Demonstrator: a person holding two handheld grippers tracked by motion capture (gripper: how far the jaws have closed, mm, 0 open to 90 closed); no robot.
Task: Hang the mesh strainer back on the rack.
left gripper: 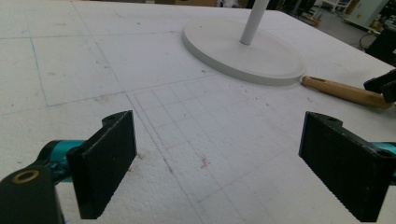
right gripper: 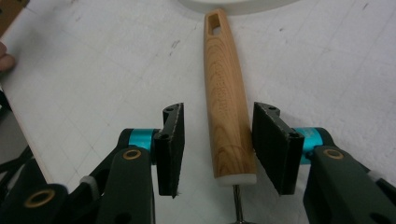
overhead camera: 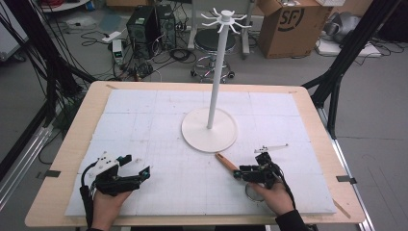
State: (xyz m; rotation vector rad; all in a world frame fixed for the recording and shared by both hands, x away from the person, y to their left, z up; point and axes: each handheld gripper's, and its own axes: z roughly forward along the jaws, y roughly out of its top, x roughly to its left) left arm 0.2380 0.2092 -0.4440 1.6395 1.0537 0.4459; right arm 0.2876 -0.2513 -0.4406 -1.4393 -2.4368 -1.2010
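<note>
Right gripper view showed the wooden handle [right gripper: 227, 98] on the counter [right gripper: 327, 56] just beside the white stand base [right gripper: 233, 5]; right gripper [right gripper: 217, 144] jaws straddled it, not clamped. Left gripper [left gripper: 215, 158] jaws stood apart.

left gripper [overhead camera: 144, 174]: black frame, white plate on top, black cable trailing back
right gripper [right gripper: 217, 144]: dark body, brass-ringed screw holes, turquoise collars
fingers [right gripper: 170, 149]: flat black ribbed rectangular pads
sleeve [overhead camera: 290, 222]: black cuff
</note>
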